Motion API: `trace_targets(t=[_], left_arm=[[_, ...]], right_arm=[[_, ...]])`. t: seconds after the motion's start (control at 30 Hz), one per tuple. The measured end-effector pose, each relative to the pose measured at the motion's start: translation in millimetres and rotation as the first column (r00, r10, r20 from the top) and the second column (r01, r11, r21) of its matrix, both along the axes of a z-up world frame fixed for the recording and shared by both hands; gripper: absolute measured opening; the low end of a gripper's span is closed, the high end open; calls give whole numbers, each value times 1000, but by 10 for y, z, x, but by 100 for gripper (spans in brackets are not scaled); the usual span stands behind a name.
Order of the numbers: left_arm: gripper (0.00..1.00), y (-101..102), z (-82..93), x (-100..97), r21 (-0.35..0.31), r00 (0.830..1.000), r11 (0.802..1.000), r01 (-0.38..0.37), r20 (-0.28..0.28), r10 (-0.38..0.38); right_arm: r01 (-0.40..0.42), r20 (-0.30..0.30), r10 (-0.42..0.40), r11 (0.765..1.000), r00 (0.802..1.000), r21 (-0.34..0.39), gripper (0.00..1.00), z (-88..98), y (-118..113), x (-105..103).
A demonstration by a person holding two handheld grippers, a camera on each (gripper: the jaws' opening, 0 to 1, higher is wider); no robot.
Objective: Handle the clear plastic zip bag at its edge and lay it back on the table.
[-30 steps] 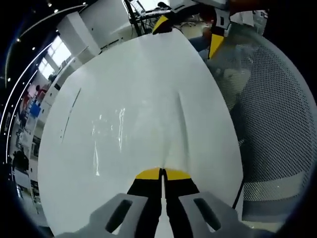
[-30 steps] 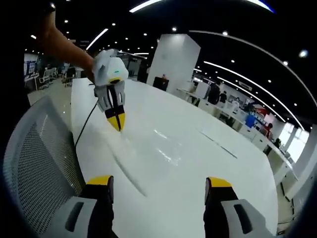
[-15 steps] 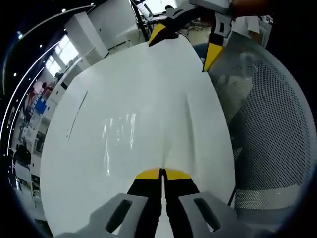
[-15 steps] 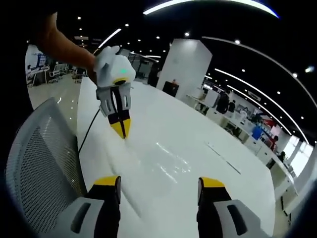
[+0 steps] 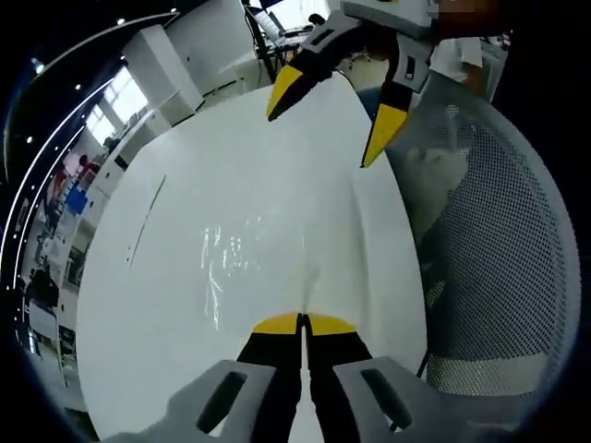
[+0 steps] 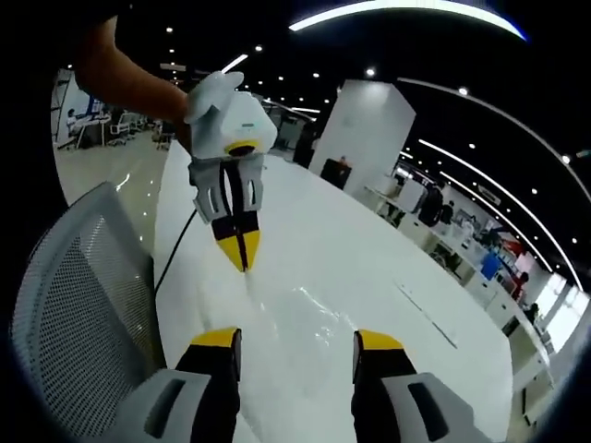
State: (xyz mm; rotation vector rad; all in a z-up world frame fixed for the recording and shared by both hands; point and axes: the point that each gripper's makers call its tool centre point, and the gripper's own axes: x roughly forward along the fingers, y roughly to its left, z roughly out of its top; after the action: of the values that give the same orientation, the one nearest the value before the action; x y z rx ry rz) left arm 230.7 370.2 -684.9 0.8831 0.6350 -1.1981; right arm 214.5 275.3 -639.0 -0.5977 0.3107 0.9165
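The clear plastic zip bag (image 5: 235, 263) lies spread on the white table (image 5: 148, 314) and shows mostly as glints and a long crease. My left gripper (image 5: 303, 319) is shut on the bag's near edge, where the crease starts. In the right gripper view the same left gripper (image 6: 242, 258) points down, with the bag (image 6: 309, 309) trailing from its yellow tips to the table. My right gripper (image 6: 297, 340) is open just short of the bag, nothing between its jaws. In the left gripper view the right gripper (image 5: 331, 115) hangs open above the bag's far end.
A grey mesh chair (image 5: 499, 258) stands against the table's edge, seen also as the chair (image 6: 69, 305) at the left of the right gripper view. A black cable (image 6: 173, 258) runs along that edge. A person's arm (image 6: 129, 83) holds the left gripper. Office desks and pillars fill the background.
My right gripper has come closer to the left gripper and the bag, and its jaws have narrowed somewhat. The left gripper stays shut on the bag's edge.
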Motion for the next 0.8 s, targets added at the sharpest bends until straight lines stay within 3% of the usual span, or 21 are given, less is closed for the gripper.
trace_targets(t=[0.57, 0.8], left_arm=[[0, -110, 219, -45, -22, 1000, 1000, 12, -24, -13], [0, -153, 298, -93, -50, 999, 999, 12, -50, -15]], right_arm=[[-79, -4, 79, 995, 997, -55, 24, -113, 162, -17], [-100, 0, 100, 990, 995, -98, 21, -198, 185, -26]])
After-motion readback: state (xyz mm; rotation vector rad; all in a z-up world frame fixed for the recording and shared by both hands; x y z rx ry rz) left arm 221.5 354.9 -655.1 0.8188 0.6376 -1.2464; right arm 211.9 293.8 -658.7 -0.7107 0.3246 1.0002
